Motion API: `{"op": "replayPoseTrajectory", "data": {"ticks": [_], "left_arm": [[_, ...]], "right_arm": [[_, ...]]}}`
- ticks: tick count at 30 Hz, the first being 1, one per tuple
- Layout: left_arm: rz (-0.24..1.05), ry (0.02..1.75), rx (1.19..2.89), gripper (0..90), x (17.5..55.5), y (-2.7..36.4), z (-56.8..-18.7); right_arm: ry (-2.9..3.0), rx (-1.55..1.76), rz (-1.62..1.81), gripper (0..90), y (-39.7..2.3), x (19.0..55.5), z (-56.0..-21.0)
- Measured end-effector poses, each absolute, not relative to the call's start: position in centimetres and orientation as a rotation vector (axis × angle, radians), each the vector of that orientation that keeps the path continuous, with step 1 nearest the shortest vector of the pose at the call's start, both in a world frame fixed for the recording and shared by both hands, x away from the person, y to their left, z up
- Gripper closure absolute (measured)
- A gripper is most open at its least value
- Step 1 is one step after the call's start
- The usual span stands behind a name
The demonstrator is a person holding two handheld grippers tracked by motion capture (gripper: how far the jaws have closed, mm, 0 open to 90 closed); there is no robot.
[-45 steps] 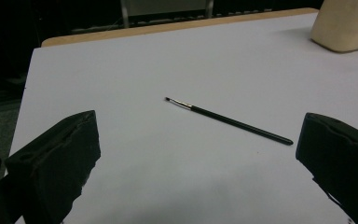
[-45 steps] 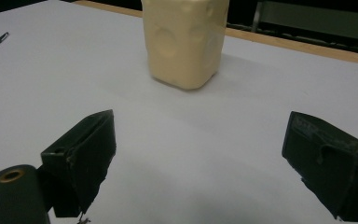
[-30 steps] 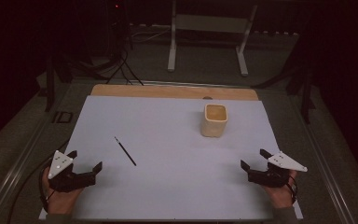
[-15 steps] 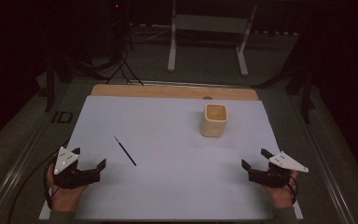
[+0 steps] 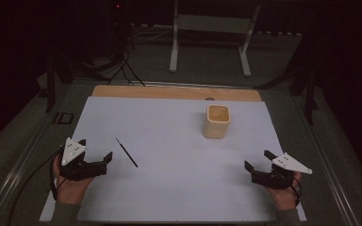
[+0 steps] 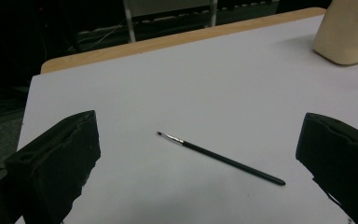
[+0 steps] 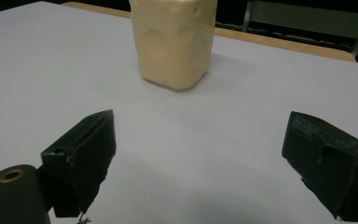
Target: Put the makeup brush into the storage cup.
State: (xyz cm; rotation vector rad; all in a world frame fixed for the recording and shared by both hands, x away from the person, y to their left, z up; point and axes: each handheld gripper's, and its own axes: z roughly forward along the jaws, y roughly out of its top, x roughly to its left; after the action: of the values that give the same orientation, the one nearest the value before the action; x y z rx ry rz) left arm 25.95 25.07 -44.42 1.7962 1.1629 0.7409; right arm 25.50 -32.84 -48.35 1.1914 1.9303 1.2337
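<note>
Just left of the thin paintbrush (image 6: pixel 221 157), which lies flat well left of the cream cup (image 5: pixel 216 121), the left gripper (image 5: pixel 104 163) is held spread wide, seemingly for pickup, while the right gripper (image 5: pixel 257 164) is likewise held apart.

A matt white sheet (image 5: pixel 169 141) covers the tabletop, bare wood (image 5: pixel 174 92) showing along its far edge. The cream cup (image 7: pixel 173 39) looks smooth, dimpled plastic; the brush (image 6: pixel 221 158) handle is glossy black.
</note>
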Motion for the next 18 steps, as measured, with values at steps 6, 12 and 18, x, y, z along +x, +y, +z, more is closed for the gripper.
{"op": "replayPoseTrajectory", "data": {"ticks": [6, 12, 18], "left_arm": [[0.751, 1.165, 1.803, 0.7, 26.8, 24.4, -44.0], [0.750, 1.158, 1.817, 0.7, 27.9, 23.4, -44.0], [0.754, 1.161, 1.825, 0.7, 29.0, 22.6, -44.0]], "right_arm": [[1.929, 1.192, 1.237, 9.8, -32.9, 25.5, -48.4], [1.930, 1.192, 1.238, 9.8, -32.8, 25.5, -48.3], [1.933, 1.188, 1.236, 9.7, -32.9, 25.6, -48.4]]}}
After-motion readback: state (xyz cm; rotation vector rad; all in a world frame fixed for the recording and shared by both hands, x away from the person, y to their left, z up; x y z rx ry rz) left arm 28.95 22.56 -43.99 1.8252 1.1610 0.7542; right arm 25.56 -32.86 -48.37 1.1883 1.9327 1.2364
